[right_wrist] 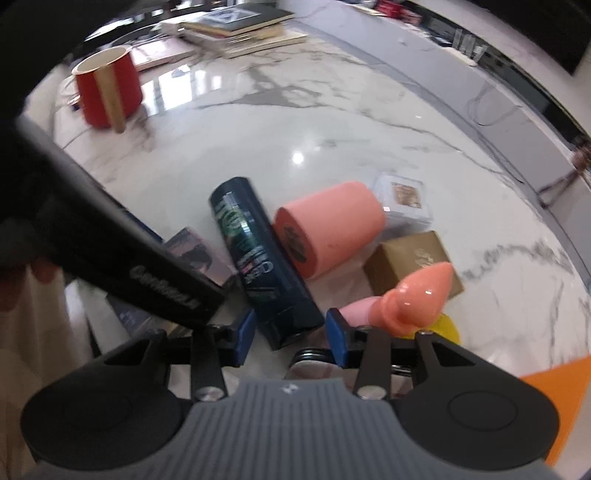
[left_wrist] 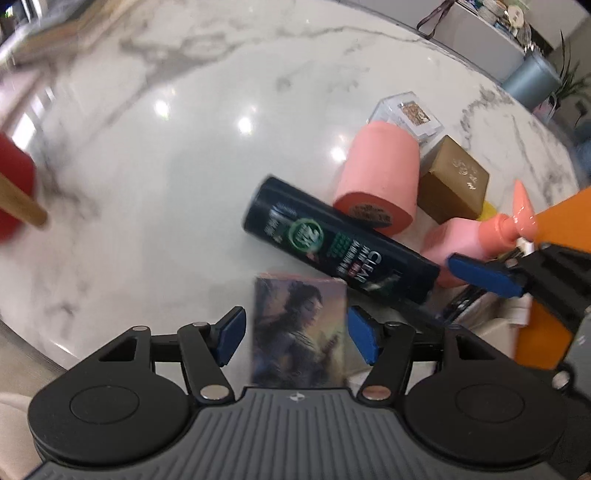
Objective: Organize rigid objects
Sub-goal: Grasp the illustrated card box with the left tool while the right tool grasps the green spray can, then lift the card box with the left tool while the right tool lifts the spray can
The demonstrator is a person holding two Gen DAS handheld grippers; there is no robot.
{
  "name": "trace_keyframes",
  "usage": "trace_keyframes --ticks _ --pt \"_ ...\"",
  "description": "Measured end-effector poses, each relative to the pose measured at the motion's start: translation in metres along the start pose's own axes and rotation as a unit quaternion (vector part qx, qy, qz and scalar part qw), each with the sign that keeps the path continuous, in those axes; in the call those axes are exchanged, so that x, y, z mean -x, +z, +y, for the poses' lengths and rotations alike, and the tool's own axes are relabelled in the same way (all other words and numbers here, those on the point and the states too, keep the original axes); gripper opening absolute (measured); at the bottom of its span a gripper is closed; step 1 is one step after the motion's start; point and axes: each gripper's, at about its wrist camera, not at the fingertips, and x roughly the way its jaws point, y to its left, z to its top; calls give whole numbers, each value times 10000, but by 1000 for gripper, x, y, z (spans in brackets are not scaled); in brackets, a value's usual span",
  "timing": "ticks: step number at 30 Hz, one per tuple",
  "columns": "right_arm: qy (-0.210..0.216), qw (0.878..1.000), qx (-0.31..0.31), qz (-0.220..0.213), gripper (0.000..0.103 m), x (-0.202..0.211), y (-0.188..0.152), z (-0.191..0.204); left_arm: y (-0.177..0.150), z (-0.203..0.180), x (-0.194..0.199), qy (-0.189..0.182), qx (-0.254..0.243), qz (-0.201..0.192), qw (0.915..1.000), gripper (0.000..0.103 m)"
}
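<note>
A pile lies on the white marble table (left_wrist: 166,166): a dark shampoo bottle (left_wrist: 340,254) on its side, a pink cup (left_wrist: 380,177) on its side, a gold box (left_wrist: 454,181), a clear box (left_wrist: 410,114), a pink pump bottle (left_wrist: 480,232) and a picture card box (left_wrist: 299,328). My left gripper (left_wrist: 295,332) is open with the card box between its fingers. My right gripper (right_wrist: 291,332) is open around the cap end of the shampoo bottle (right_wrist: 266,266). The pink pump bottle (right_wrist: 417,295) stands beside its right finger.
A red mug with a gold handle (right_wrist: 107,88) stands at the far left. A stack of books (right_wrist: 240,26) lies at the back. A yellow object (right_wrist: 448,328) and an orange surface (right_wrist: 554,398) are at the right. The left gripper body (right_wrist: 110,236) crosses the right wrist view.
</note>
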Motion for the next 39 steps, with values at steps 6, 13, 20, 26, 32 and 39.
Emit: trace_keyframes --ticks 6,13,20,26,32,39 --pt "-210 9978 623 66 48 -8 -3 13 0 -8 -11 267 -234 79 9993 76" --pt "-56 9966 820 35 53 -17 3 18 3 -9 -11 401 -455 127 9981 66" --pt "250 9992 277 124 41 -25 14 16 10 6 -6 645 -328 61 9974 66" --pt "939 9942 -365 370 38 -23 15 14 13 14 -8 642 -147 -22 9978 66" --pt "802 9960 -329 212 49 -19 23 15 11 18 -6 578 -62 51 9983 72" --pt "971 9932 -627 109 38 -28 27 8 14 27 -6 697 192 -41 9974 66"
